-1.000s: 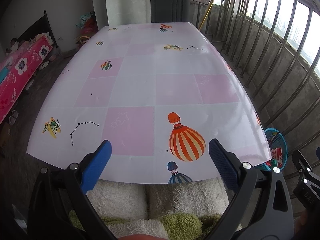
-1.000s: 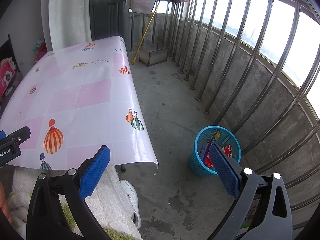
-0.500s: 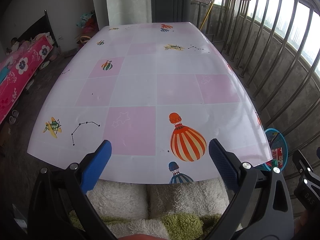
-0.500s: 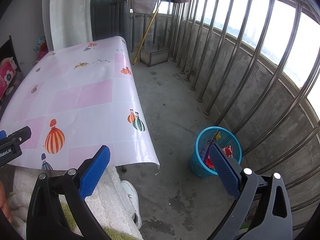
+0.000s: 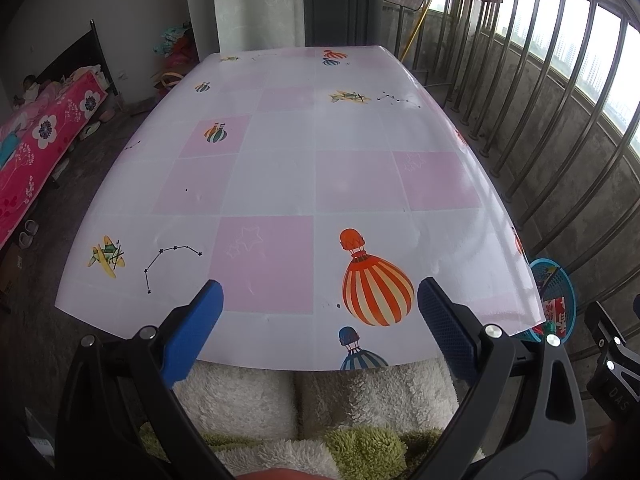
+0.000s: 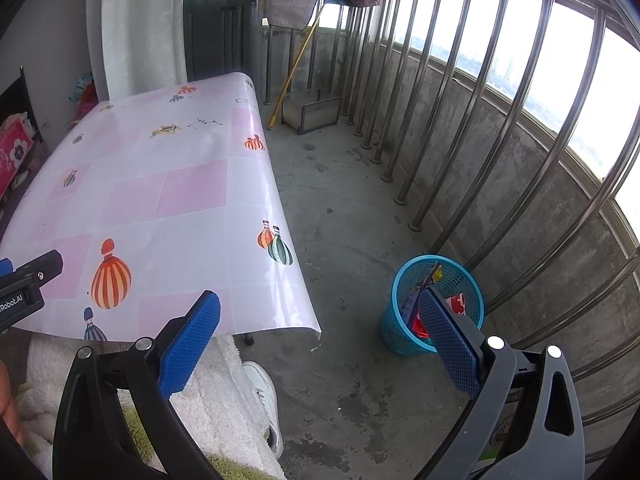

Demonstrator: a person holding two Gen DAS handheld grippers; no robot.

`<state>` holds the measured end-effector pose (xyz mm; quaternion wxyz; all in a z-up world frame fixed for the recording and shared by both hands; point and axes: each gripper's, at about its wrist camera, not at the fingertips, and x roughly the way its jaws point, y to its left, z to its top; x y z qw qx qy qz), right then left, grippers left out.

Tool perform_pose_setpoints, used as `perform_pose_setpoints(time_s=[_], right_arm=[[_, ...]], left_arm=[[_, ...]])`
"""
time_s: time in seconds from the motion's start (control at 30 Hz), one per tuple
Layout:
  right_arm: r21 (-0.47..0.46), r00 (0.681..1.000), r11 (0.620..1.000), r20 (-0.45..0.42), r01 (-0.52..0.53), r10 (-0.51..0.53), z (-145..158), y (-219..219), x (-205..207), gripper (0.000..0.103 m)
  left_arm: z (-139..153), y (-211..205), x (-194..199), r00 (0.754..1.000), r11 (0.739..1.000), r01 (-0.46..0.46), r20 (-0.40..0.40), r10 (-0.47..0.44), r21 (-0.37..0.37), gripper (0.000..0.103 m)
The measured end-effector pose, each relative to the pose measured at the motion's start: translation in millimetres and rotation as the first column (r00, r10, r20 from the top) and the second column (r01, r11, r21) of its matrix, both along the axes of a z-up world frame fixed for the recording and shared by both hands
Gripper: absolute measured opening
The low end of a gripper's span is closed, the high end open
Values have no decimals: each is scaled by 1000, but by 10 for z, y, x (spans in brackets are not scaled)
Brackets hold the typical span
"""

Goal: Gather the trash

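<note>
A blue mesh waste basket (image 6: 400, 316) stands on the concrete floor to the right of the table, holding red and yellow wrappers (image 6: 458, 304); the same basket (image 5: 558, 284) peeks out past the table's right edge in the left wrist view. My left gripper (image 5: 320, 300) hangs open over the near edge of the table (image 5: 280, 184), nothing between its blue pads. My right gripper (image 6: 320, 312) is open too, over the floor between table corner and basket, its right finger overlapping the basket. No loose trash shows on the tablecloth.
The tablecloth is pink and white with balloon prints. A steel railing (image 6: 500, 112) runs along the right. A person's fluffy white garment (image 5: 280, 400) and white shoe (image 6: 264, 392) are just below. A box (image 6: 312, 110) and broom handle (image 6: 294, 68) stand at the far end.
Almost nothing moved; both views drifted very slightly. Both grippers stay open and empty.
</note>
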<state>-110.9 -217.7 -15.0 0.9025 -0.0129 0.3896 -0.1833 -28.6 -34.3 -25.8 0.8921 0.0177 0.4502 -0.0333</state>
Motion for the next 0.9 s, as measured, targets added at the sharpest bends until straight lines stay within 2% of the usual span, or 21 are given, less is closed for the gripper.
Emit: perform_pose_setpoints(time_s=[0.9], right_arm=[[-2, 1000, 1000, -2, -6, 6, 14, 13, 21, 97]], left_arm=[[21, 20, -13, 1000, 1000, -16, -2, 16, -3, 93]])
